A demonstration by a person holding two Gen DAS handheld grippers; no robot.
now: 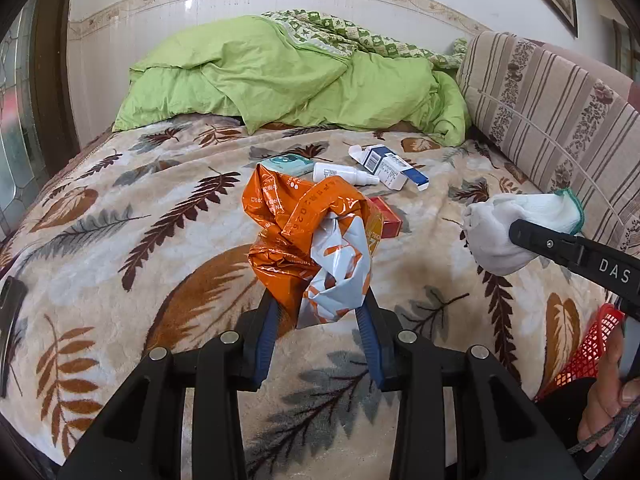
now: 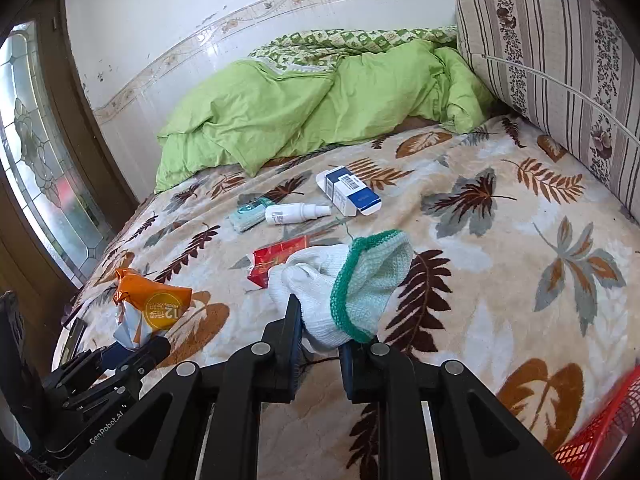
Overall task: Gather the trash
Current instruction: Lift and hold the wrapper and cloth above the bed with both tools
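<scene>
A crumpled orange and white plastic wrapper (image 1: 316,240) hangs just above the leaf-patterned blanket (image 1: 140,220), with my left gripper (image 1: 318,312) shut on its lower end. The right wrist view shows the same wrapper (image 2: 158,306) at the lower left, held by the left gripper (image 2: 134,354). My right gripper (image 2: 320,336) is shut on a white knitted glove with green trim (image 2: 352,288). In the left wrist view that glove (image 1: 508,228) hangs from the right gripper (image 1: 516,236) at the right. A red packet (image 2: 276,258), a white spray bottle (image 2: 296,213), a blue and white box (image 2: 350,194) and a teal pack (image 2: 252,212) lie mid-bed.
A red mesh basket (image 2: 600,436) stands at the bed's near right corner. A green duvet (image 2: 300,112) is heaped at the far end and a striped cushion (image 2: 560,60) lines the right side. A dark phone (image 1: 10,308) lies at the left edge. A hand (image 1: 604,400) holds the right tool.
</scene>
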